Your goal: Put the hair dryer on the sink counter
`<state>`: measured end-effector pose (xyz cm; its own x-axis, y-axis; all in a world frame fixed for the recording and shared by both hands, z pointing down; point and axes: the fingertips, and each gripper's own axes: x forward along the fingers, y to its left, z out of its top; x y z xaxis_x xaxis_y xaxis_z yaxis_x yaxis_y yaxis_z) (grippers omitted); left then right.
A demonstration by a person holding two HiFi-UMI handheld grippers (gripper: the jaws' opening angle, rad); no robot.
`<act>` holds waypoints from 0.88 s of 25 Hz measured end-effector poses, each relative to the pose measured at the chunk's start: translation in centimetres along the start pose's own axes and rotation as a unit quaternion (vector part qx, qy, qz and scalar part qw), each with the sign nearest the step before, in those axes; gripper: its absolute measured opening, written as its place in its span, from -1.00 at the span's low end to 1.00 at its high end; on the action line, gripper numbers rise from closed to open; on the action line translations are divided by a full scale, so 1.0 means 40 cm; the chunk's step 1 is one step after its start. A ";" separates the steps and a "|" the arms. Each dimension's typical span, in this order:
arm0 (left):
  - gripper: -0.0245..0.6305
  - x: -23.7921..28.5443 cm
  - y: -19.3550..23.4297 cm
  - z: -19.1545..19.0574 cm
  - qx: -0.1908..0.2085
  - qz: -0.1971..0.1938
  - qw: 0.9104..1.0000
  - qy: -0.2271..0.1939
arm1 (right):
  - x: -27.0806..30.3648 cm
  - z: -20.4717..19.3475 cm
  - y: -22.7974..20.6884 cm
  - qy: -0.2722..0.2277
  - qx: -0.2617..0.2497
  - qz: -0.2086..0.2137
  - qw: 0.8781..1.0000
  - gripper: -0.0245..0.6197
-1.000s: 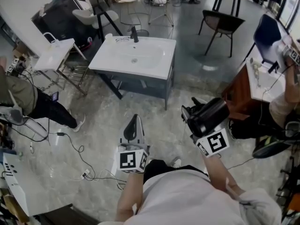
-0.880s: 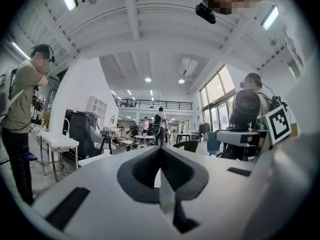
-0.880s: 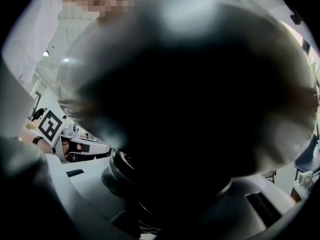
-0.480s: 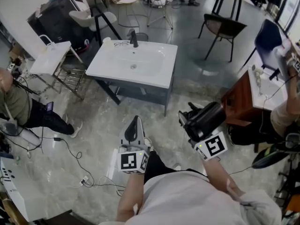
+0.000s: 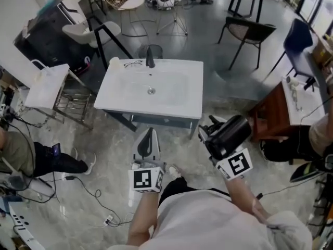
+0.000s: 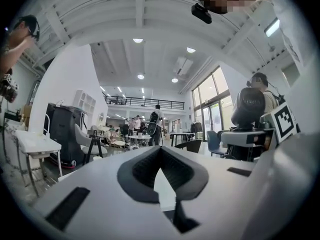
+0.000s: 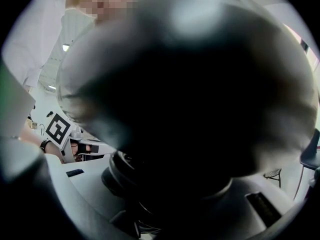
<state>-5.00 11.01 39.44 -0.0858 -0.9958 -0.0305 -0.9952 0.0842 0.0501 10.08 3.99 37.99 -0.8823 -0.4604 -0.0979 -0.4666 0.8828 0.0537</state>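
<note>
I'm on the carrying step. My right gripper (image 5: 213, 133) pinches the black hair dryer (image 5: 232, 132) in the air near me, short of the sink counter (image 5: 193, 90). My left gripper (image 5: 149, 139) is pressed together on nothing. Next, I judge, I reach farther and left, lower the dryer onto the flat rim right of the basin (image 5: 151, 87), and let go.

The hair dryer (image 5: 229, 133) had a black plastic shell with a soft sheen. The sink worktop (image 5: 182, 100) looked like smooth, glossy white ceramic, and its tap (image 5: 150, 56) was matt black. The floor (image 5: 99, 145) was polished, marbled stone. The left hand-held gripper (image 6: 161, 150) was matt white plastic with dark ribbed pads (image 6: 140, 174).
</note>
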 end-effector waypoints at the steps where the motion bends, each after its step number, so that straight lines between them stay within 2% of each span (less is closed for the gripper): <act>1: -0.92 0.022 0.020 -0.003 -0.003 -0.004 1.000 0.002 | 0.024 -0.006 -0.005 0.003 0.001 -0.005 1.000 -0.34; 11: -0.92 0.180 0.123 -0.026 -0.025 -0.058 0.998 0.005 | 0.182 -0.049 -0.038 0.031 -0.007 -0.041 0.999 -0.35; 22: -0.92 0.283 0.131 -0.039 -0.036 -0.089 0.995 0.008 | 0.265 -0.061 -0.101 0.039 0.002 -0.056 0.998 -0.34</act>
<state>-11.12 0.14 40.92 0.0933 -0.9952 -0.0305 -0.9884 -0.0963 0.1176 2.47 -4.69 39.14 -0.8263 -0.5626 -0.0255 -0.5632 0.8252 0.0425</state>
